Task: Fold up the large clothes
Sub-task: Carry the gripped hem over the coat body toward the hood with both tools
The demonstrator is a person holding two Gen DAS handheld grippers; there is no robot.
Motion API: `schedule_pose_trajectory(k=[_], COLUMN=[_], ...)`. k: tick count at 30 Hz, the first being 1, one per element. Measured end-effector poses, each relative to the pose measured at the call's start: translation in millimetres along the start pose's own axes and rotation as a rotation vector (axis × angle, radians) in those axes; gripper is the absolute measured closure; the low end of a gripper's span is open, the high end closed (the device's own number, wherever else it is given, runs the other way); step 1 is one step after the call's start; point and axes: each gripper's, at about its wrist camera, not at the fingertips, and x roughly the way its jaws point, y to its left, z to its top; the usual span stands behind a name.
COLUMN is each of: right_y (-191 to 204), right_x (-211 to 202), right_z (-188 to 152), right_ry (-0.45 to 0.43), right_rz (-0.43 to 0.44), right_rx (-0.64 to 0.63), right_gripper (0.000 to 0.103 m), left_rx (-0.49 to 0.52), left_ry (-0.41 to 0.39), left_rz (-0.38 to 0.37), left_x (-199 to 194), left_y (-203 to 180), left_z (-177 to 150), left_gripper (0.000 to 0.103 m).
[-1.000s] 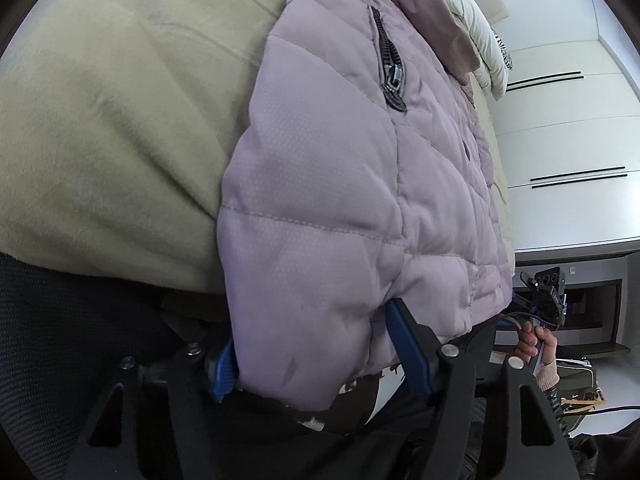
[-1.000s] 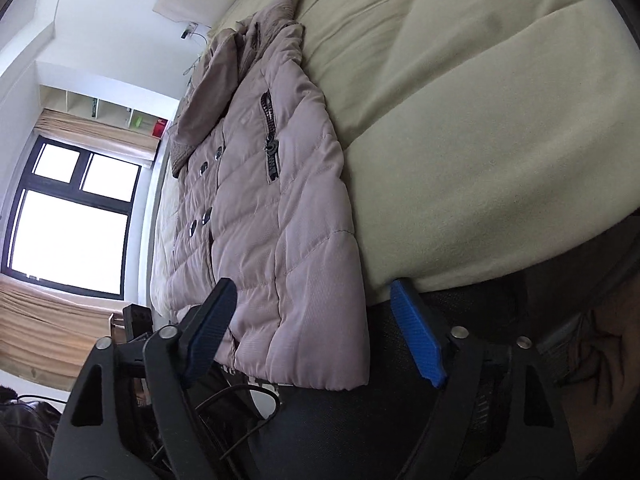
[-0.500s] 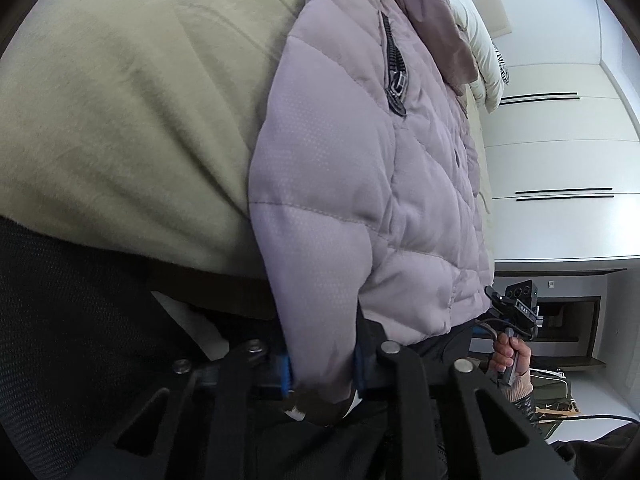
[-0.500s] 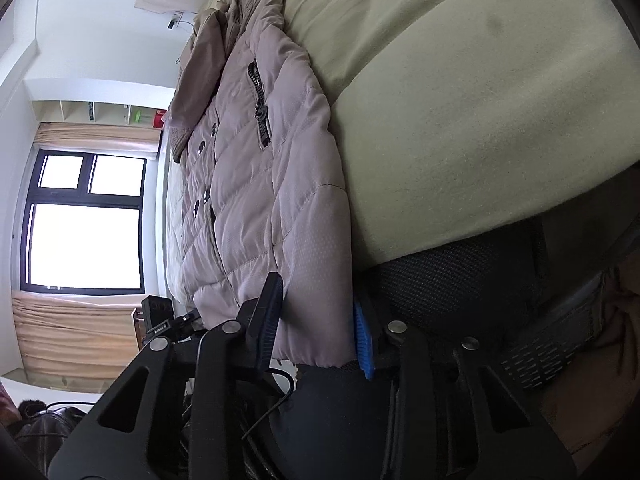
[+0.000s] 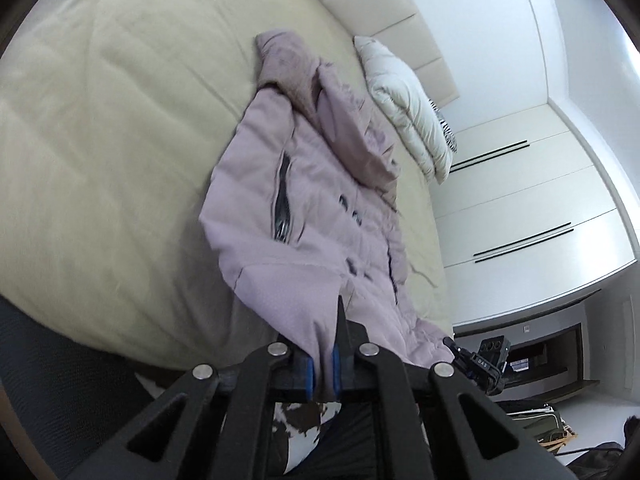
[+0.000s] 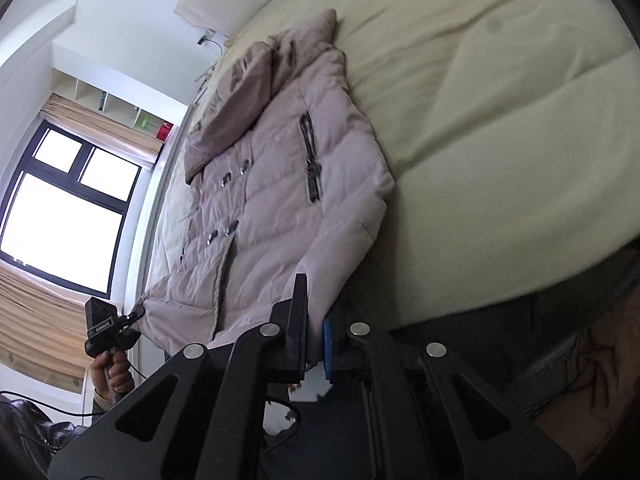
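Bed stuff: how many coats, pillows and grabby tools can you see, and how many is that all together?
Coats: 1, the pink puffy coat lying on the bed.
Pillows: 1, the white pillow near the headboard.
Tools: 2, the left tool and the right tool, both shut on the coat's hem.
Total: 4

I see a cream bed cover | white puffer coat by padded headboard | wardrobe doors | window, tan curtains
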Motion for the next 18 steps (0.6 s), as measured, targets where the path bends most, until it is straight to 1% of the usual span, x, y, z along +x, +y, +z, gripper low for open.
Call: schedule_pose_trajectory(k=[3, 6, 9, 13, 18], right_y=[33.8, 63.5, 89.1, 116.2, 142.4], right_x=[-7.7, -10.8, -12.6, -11.9, -4.0], right_z=[22.9, 48.2, 77.1, 116.0, 163.9], right_ry=[-0.071, -0.124, -0.176, -0.243, -0.302], right_rz=[0.007, 0.022, 0.024, 0.023, 0.007], right_rx=[-0.093, -0.161, -0.215, -0.262, -0.307], right_gripper=[0.098, 0.098, 0.098, 0.098, 0.098], left_rx=[0.017, 0.044, 0.064, 0.064, 0.038], left_ry=[-0.072, -0.115, -0.15, -0.186, -0.211], left_rz=[-0.011, -0.029, -0.047, -0.071, -0.086], left_x=[-5.0, -2.3, -4.2, -0.9, 16.5], left_y=[-10.9, -27.9, -36.9, -46.6, -53.3], left_z=[29.4, 50.9, 77.0, 114.0, 160.0], left_gripper=[0.096, 0.096, 0.096, 0.096, 0.096])
